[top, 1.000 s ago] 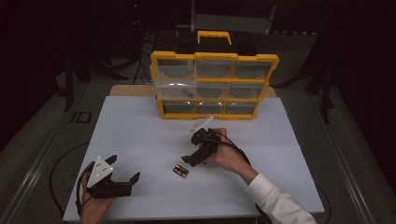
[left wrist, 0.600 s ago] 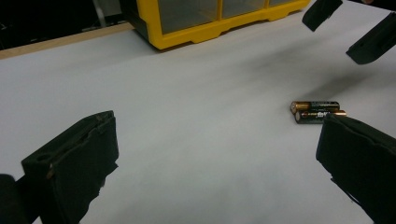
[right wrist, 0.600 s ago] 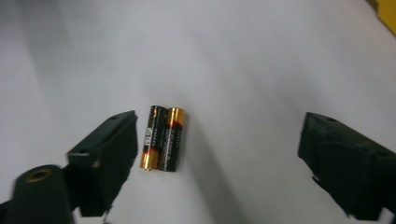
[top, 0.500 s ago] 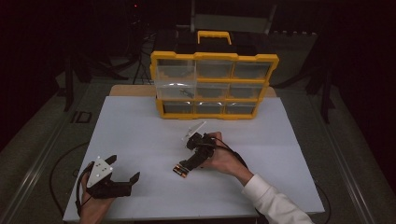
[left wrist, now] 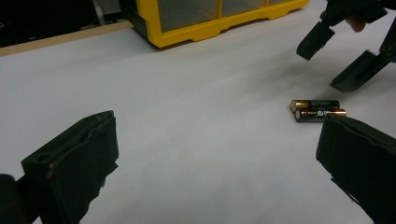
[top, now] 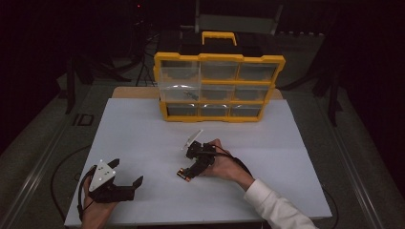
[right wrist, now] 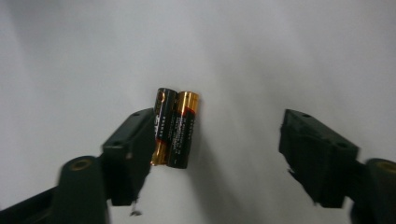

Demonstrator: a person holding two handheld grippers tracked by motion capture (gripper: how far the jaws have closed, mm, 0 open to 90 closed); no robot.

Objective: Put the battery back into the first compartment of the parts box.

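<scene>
In front of the yellow organizer box (top: 218,86), near the middle of the white worktop (top: 143,143), two batteries (right wrist: 175,128) are lying side by side and touching, flat on the surface. The right gripper (top: 191,171) is tilting down over them; its jaws have just been closing and are standing partly open, one jaw touching or just beside the left-hand cell and the other well clear on the far side, so nothing is being gripped yet. The left gripper (top: 128,183) is resting apart from the batteries, toward the person's near-left side of the organizer box, with its jaws wide open and empty.

The batteries are looking small, rigid and fairly dense for their size, with smooth round jackets that are likely to roll or slip. Judging from this, the safest hold is across both bodies at mid-length, squeezing them together so neither one is squirting out sideways.
</scene>
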